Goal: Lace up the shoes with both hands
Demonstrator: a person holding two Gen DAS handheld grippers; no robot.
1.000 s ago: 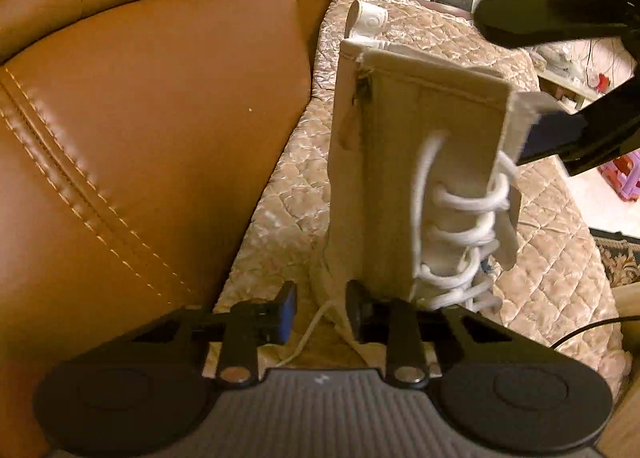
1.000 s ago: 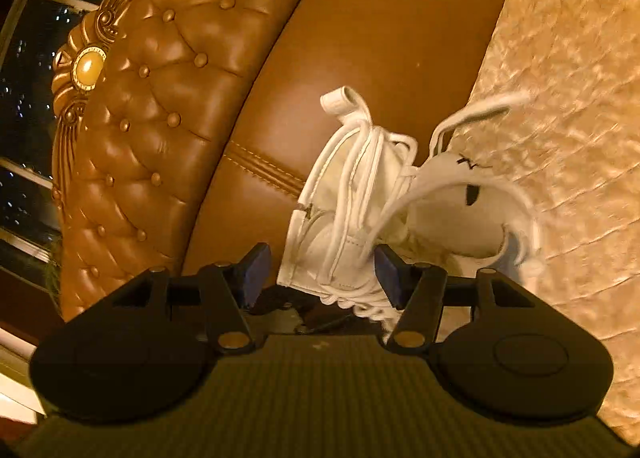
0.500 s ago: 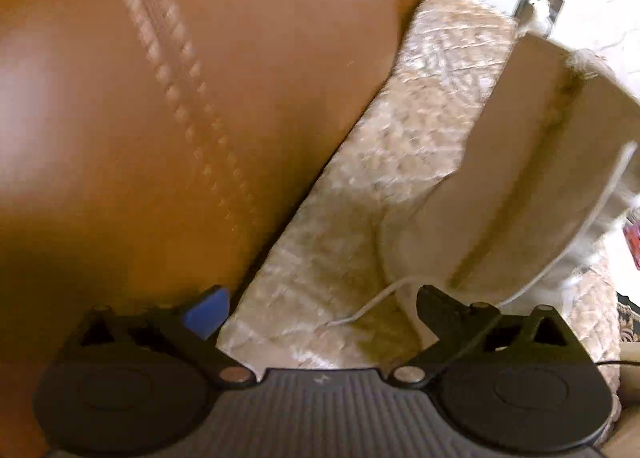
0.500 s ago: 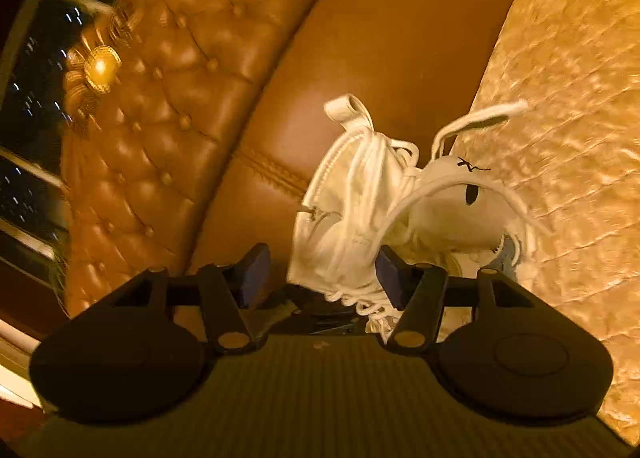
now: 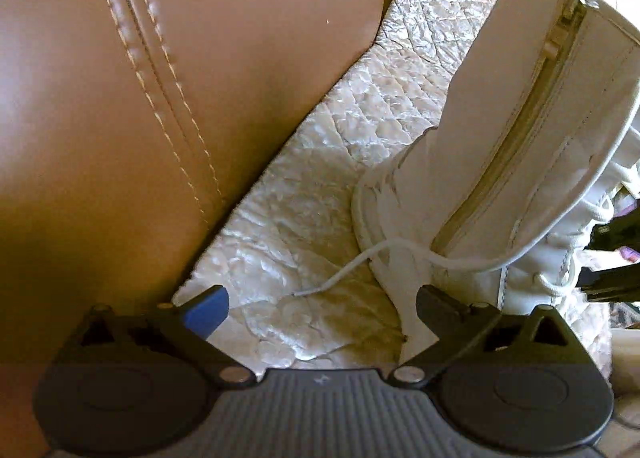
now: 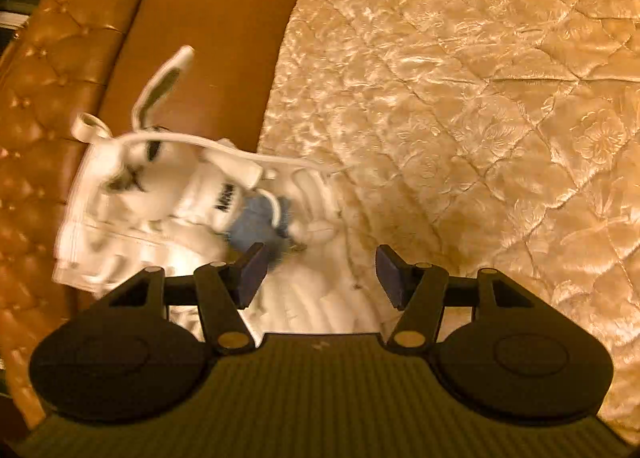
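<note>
A tall white lace-up boot (image 5: 500, 145) stands on the quilted cover, its side zip facing the left wrist view. One loose white lace (image 5: 360, 260) trails from the boot's front down across its heel, and its tip lies on the quilt. Just below that tip, my left gripper (image 5: 320, 306) is open wide, with nothing between its fingers. In the right wrist view the boot (image 6: 160, 209) is blurred and seen from above at the left. My right gripper (image 6: 320, 276) is open over the boot's white laced front (image 6: 308, 298), its pads not pressing on it.
A brown leather sofa back (image 5: 120, 137) rises to the left of the boot. The shiny quilted cover (image 6: 480, 97) spreads wide to the right. The dark fingers (image 5: 612, 284) of the other gripper show at the right edge of the left wrist view.
The left jaws have opened wide, and the lace that ran between them now lies loose. That gripper sank and rolled. The right gripper dropped, and the boot slid left in its view.
</note>
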